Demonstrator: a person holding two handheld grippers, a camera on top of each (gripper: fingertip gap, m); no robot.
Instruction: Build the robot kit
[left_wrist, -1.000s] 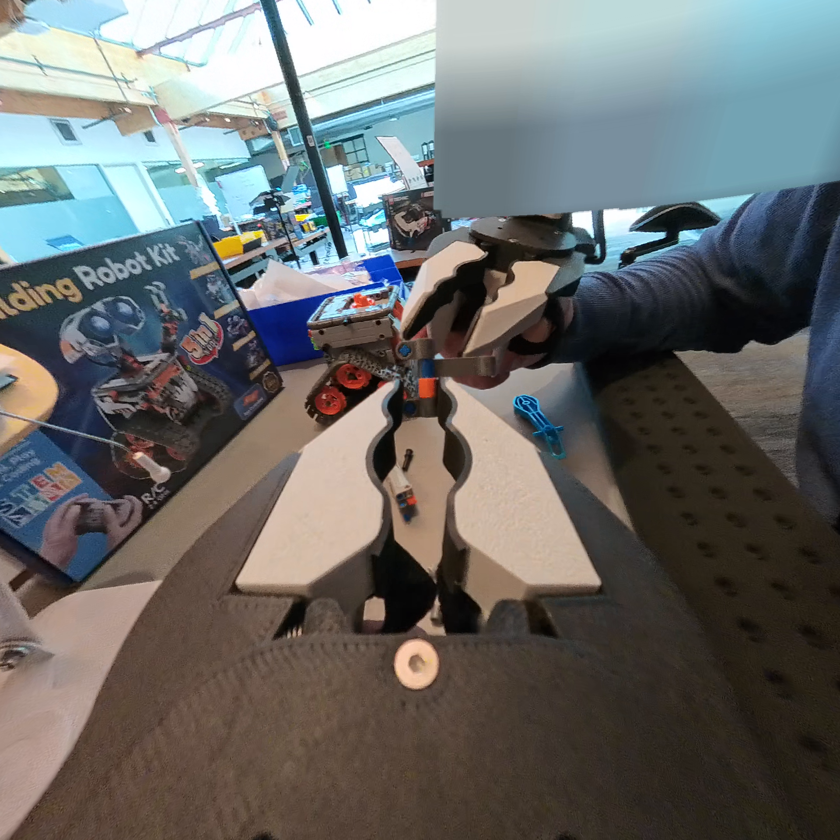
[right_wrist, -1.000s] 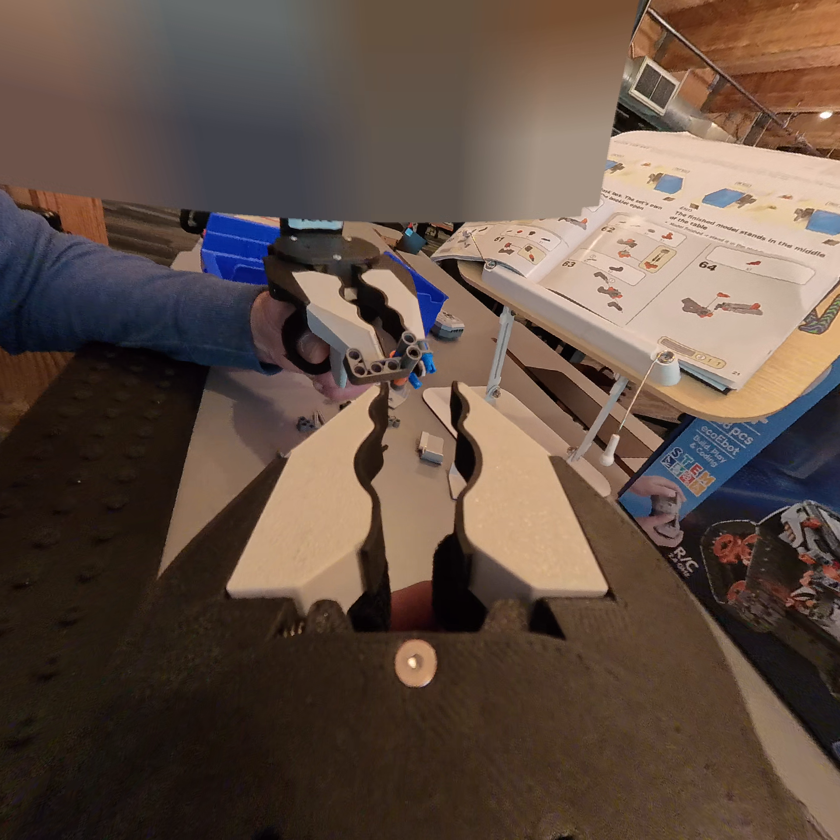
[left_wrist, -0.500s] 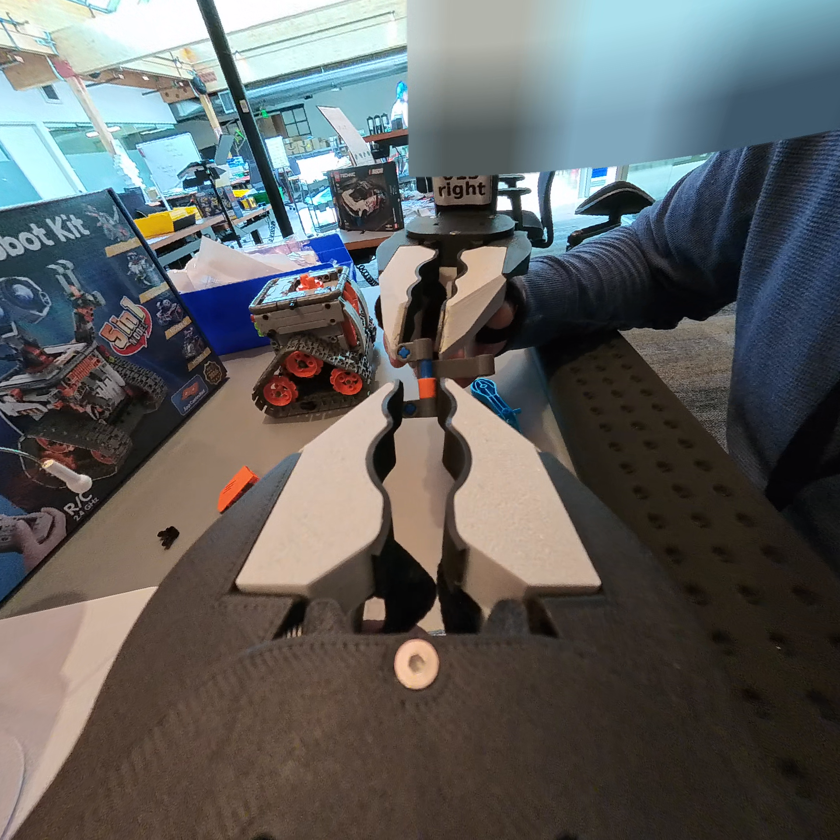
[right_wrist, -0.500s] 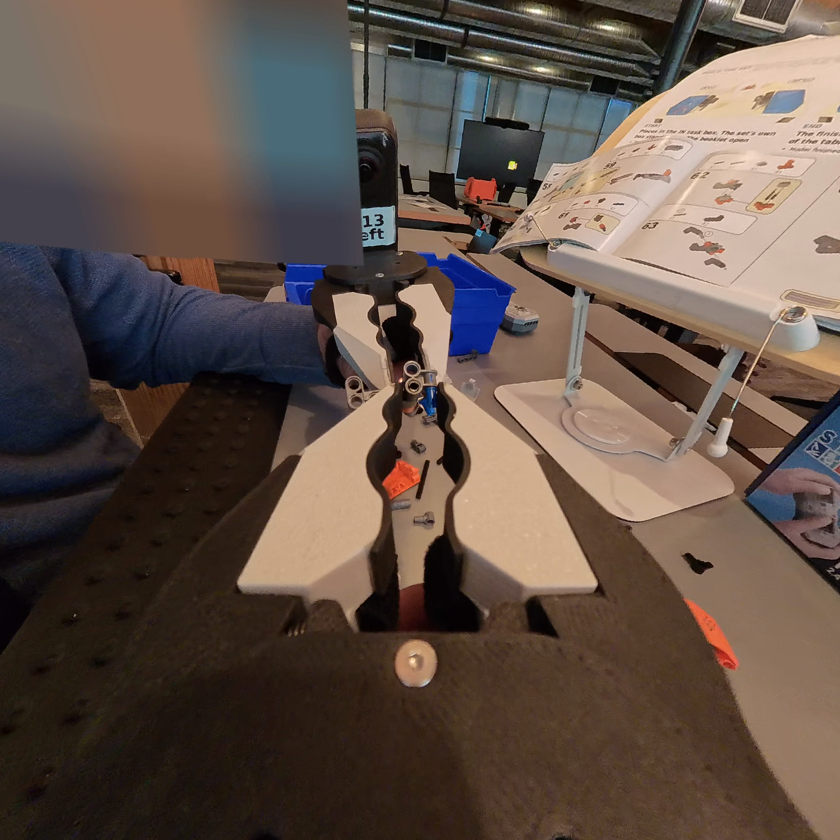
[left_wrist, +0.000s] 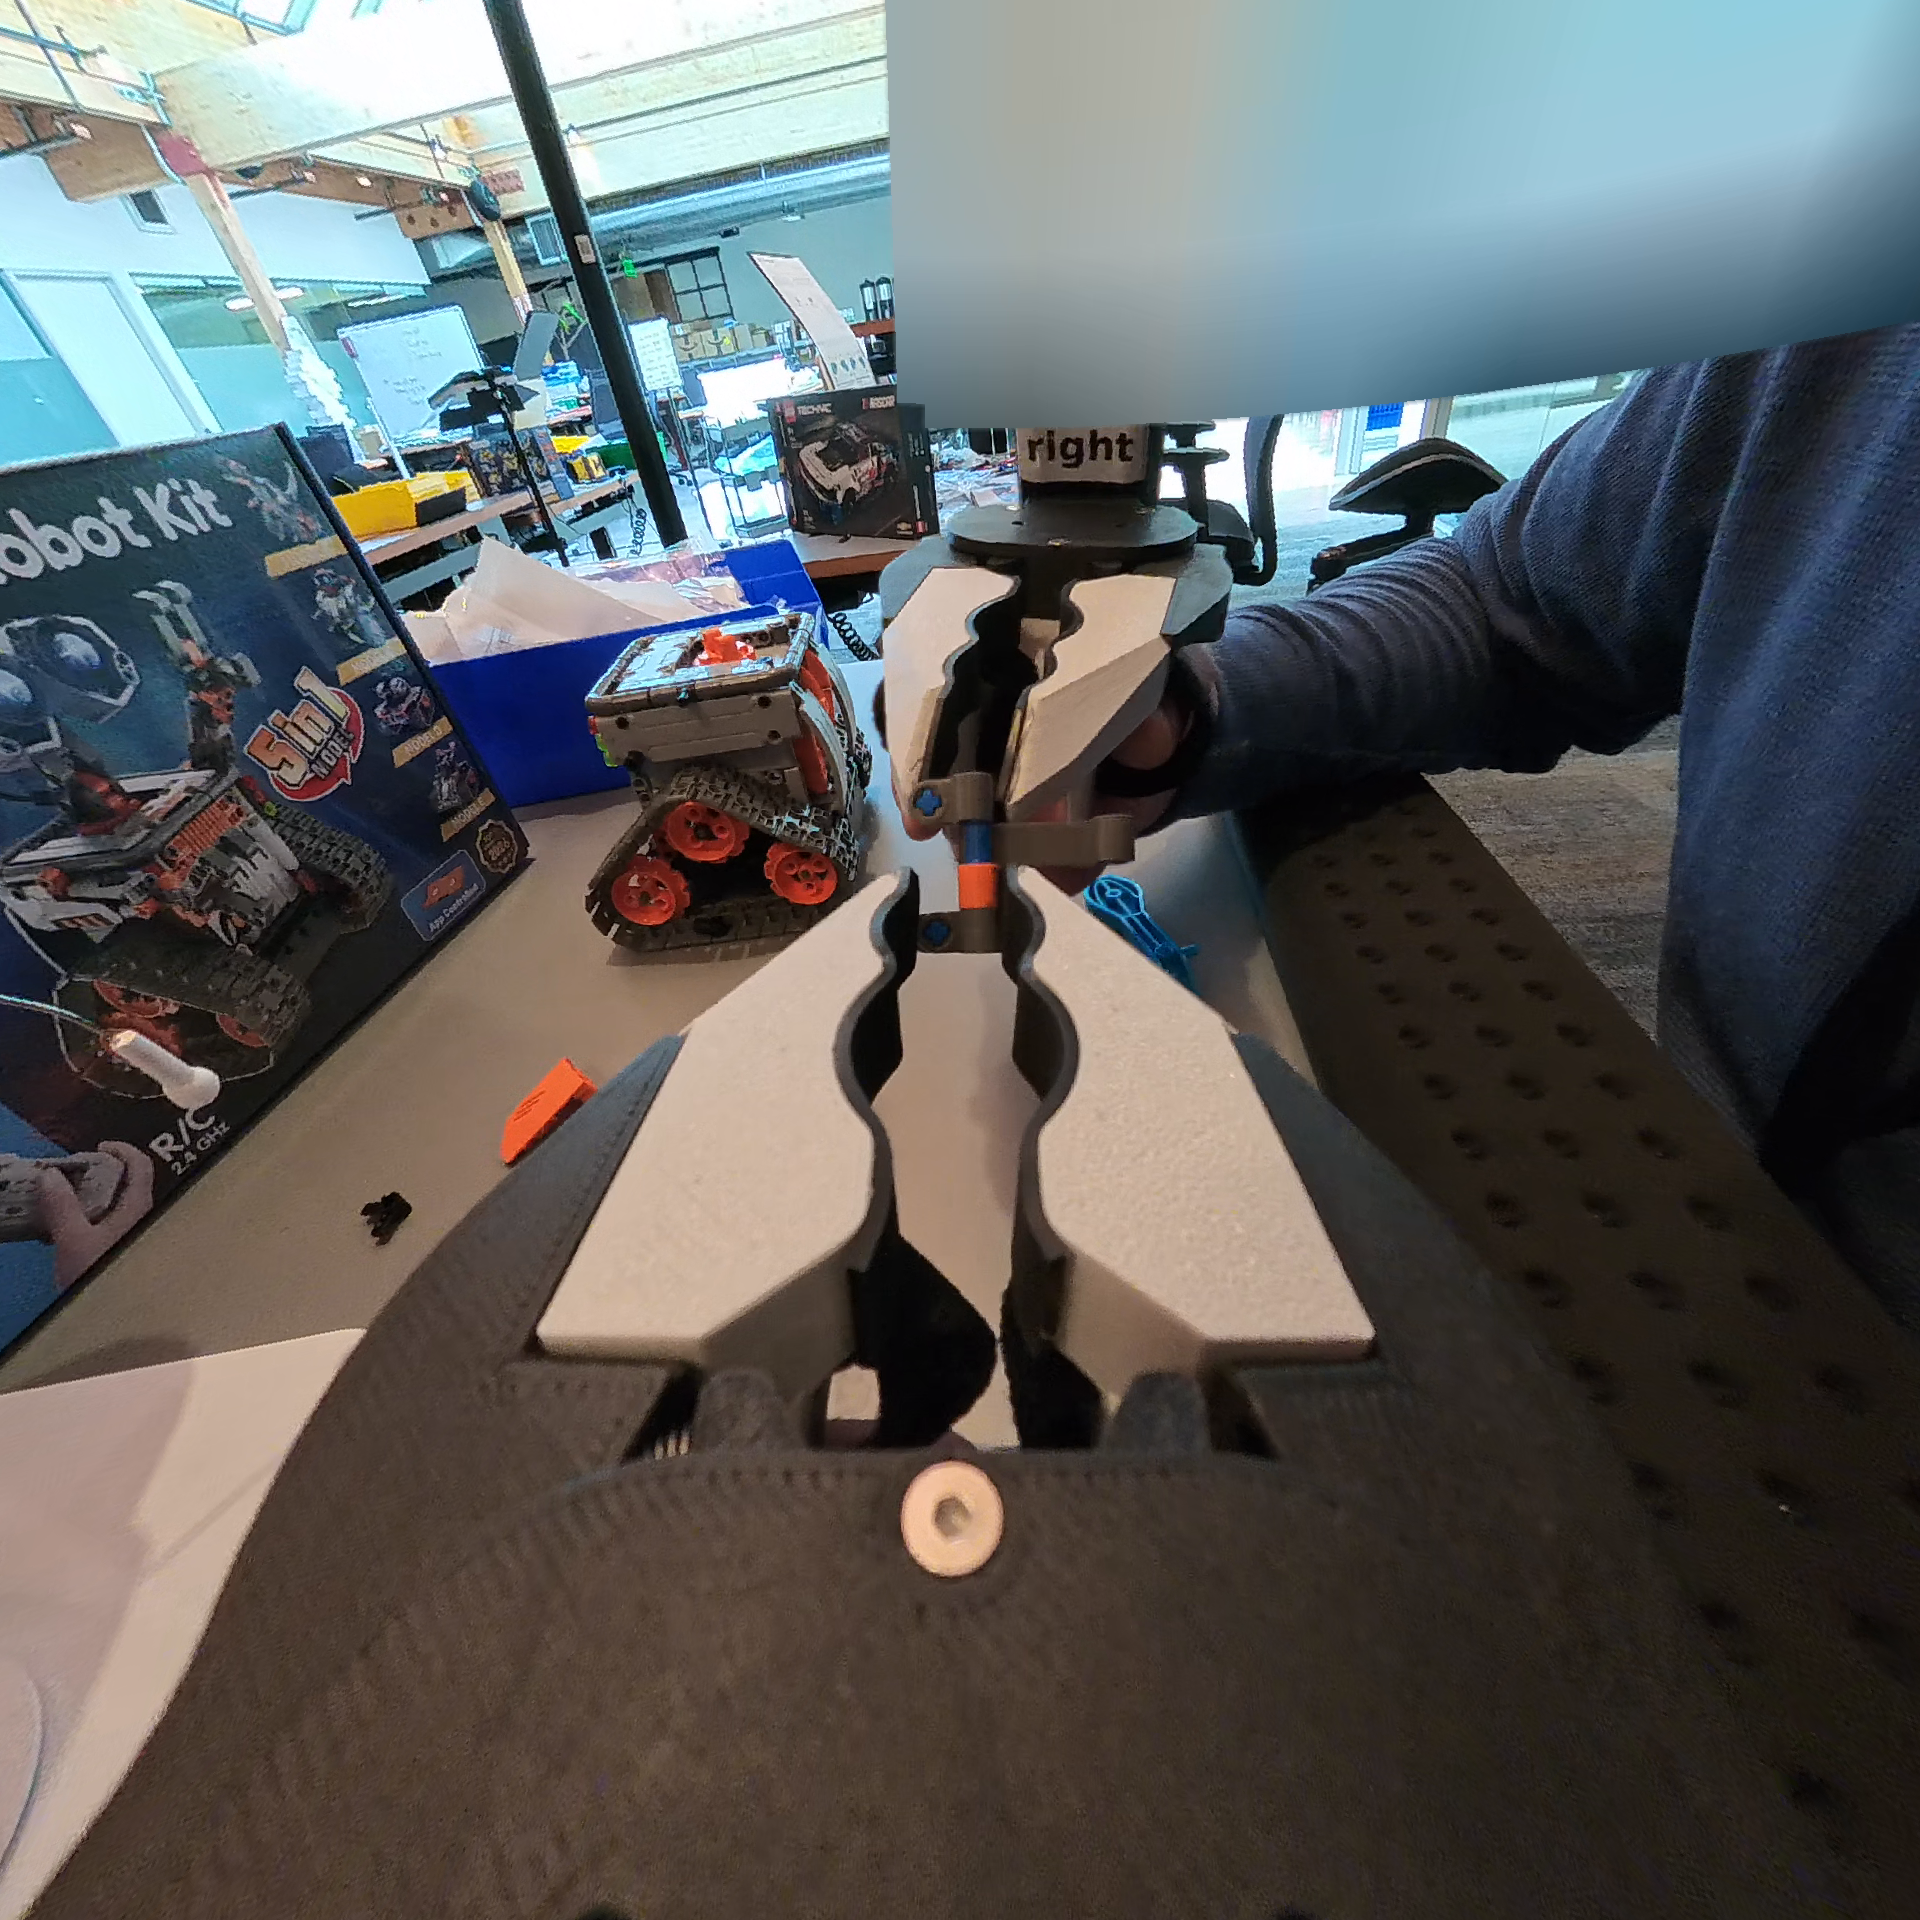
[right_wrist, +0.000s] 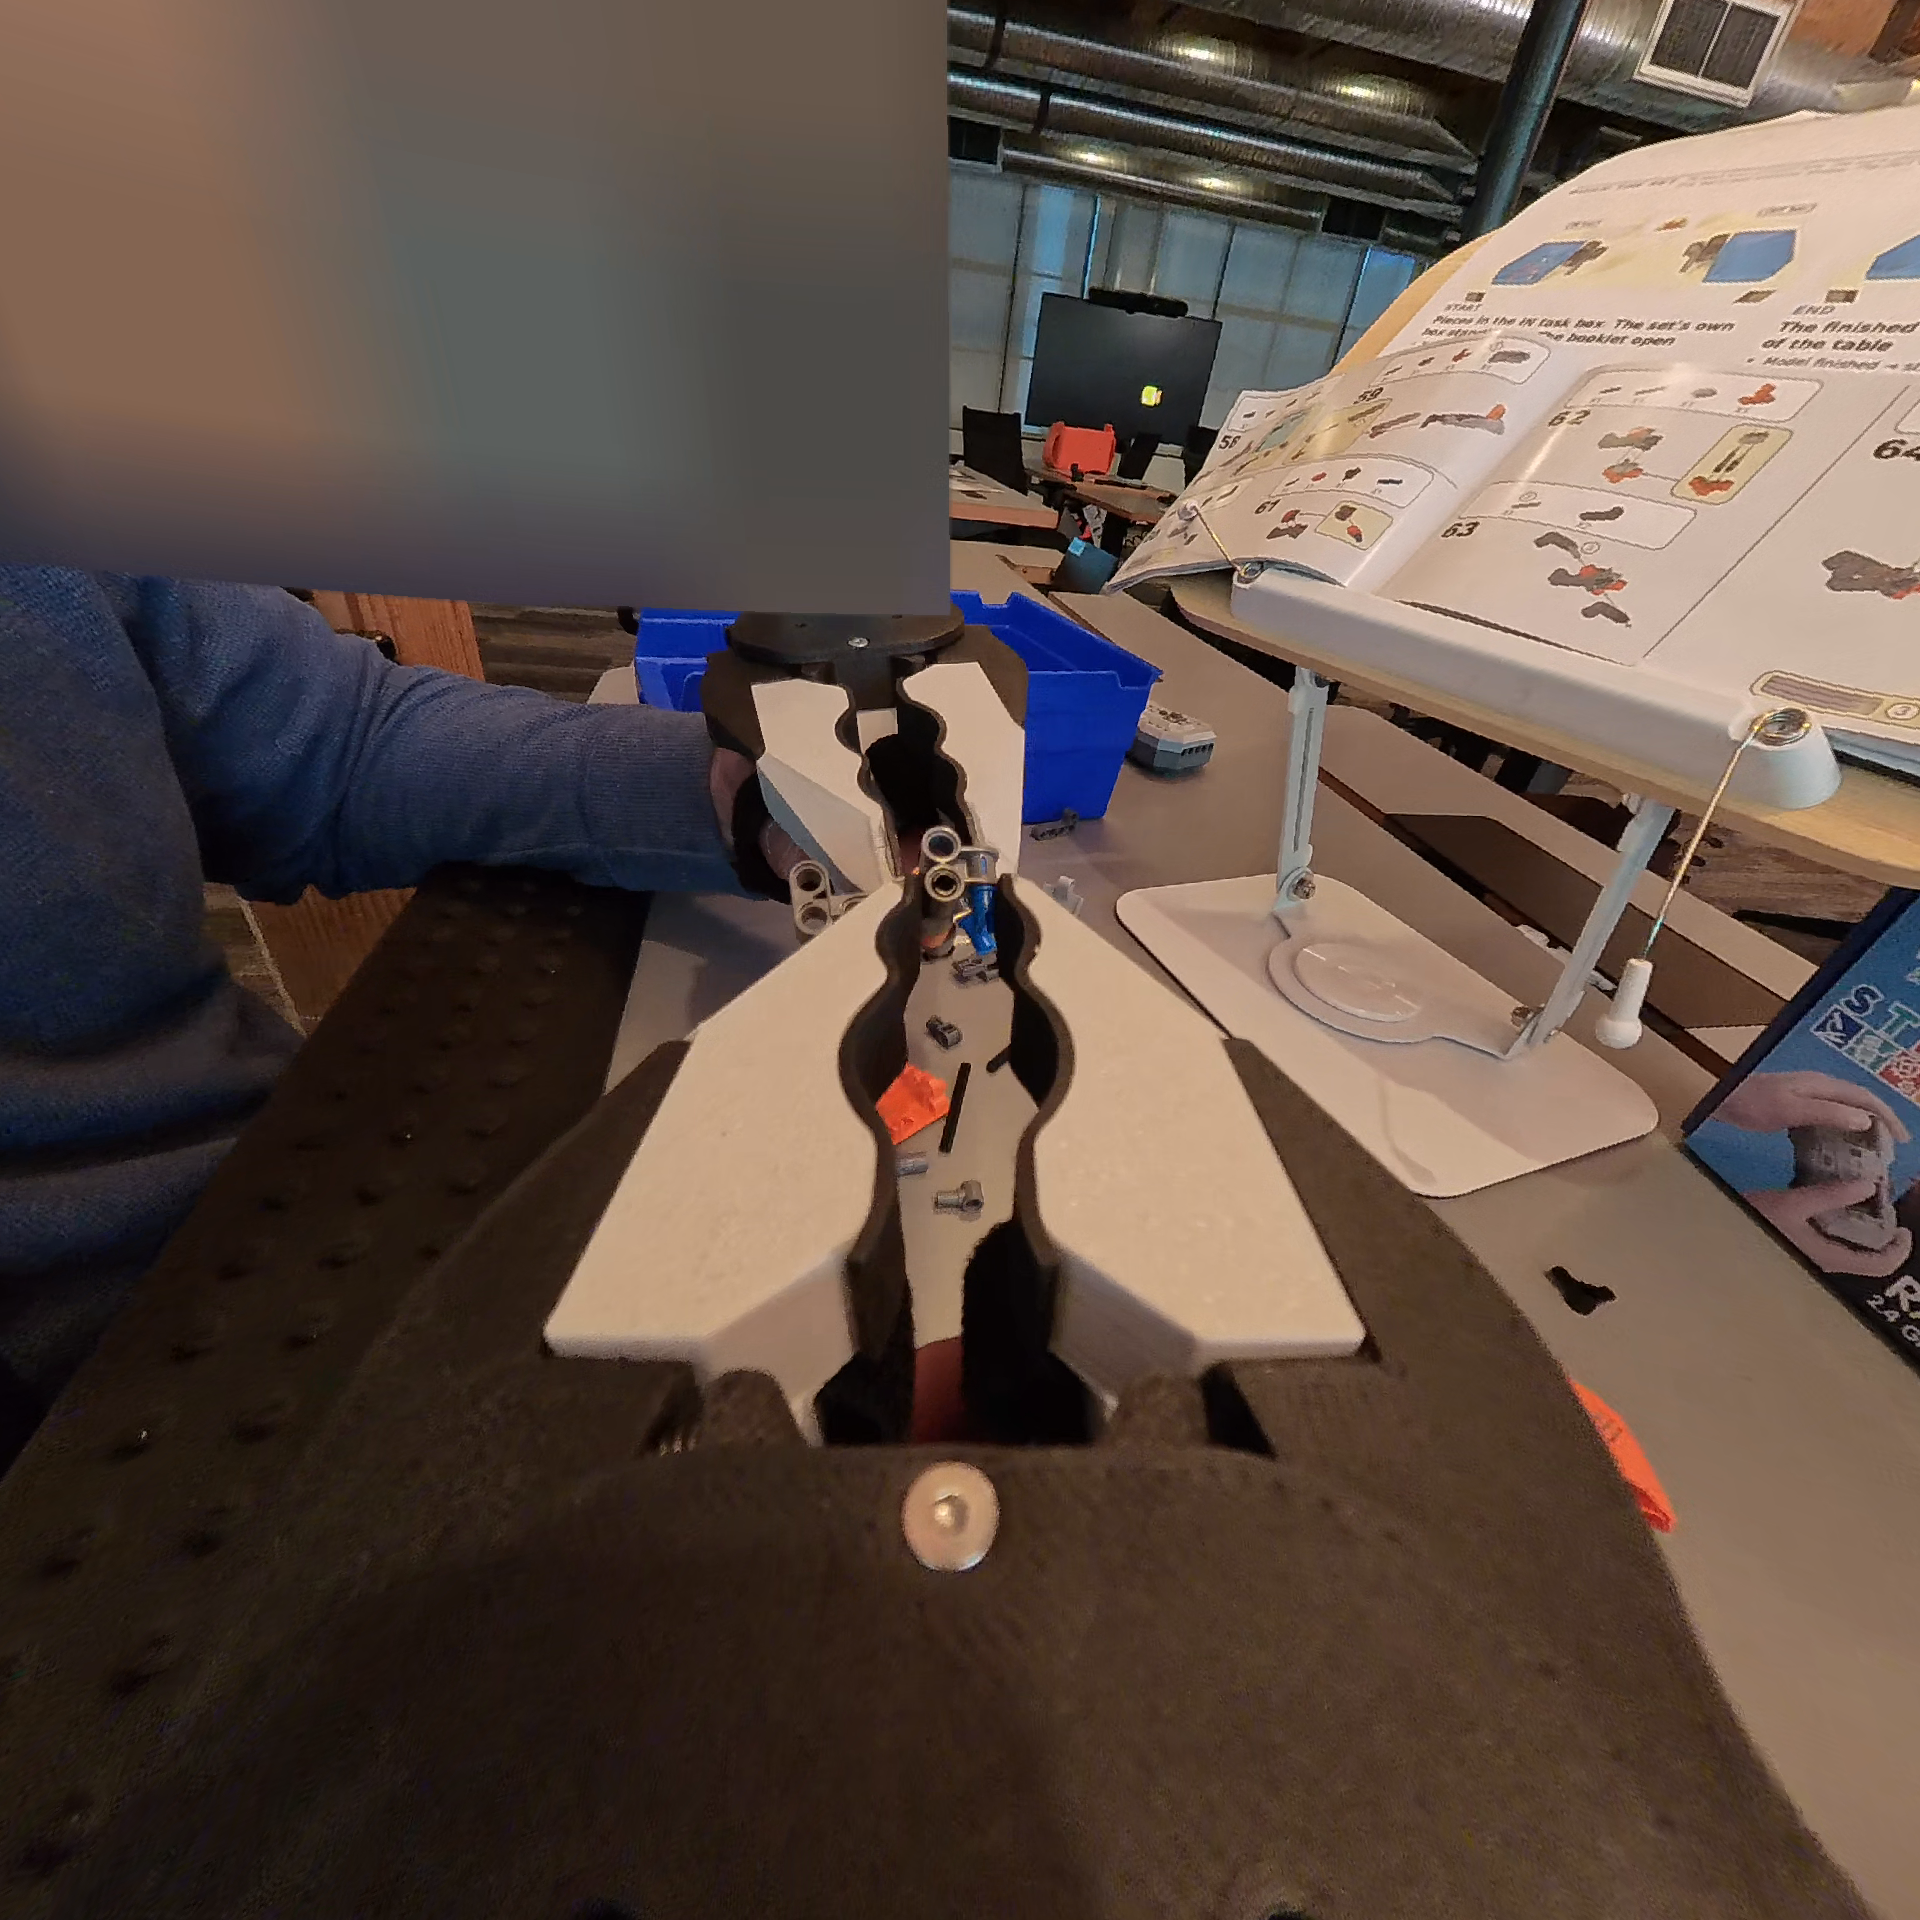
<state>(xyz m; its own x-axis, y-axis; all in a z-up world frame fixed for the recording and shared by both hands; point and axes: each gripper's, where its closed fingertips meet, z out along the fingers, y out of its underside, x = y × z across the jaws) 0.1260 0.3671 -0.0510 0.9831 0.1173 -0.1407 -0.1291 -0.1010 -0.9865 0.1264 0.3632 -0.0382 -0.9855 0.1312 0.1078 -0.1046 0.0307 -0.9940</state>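
A small brick assembly, a grey holed beam with blue pins and an orange-and-blue axle, hangs between my two grippers above the grey table. My left gripper is shut on its lower grey end. My right gripper faces it, tips down, shut on the upper beam. In the right wrist view the right gripper pinches the grey holed piece with a blue pin. The left gripper stands opposite, with a light grey beam end sticking out beside it.
A tracked model robot, a kit box and a blue bin stand to the left. An open booklet on a white stand is on the other side. Loose small parts and a black perforated mat lie below. Only a small space, under 4 cm, lies between the two pairs of fingers.
The two grippers have come together nose to nose. The right gripper's fingers have narrowed onto the assembly that the left gripper held. Little has moved in the last half second.
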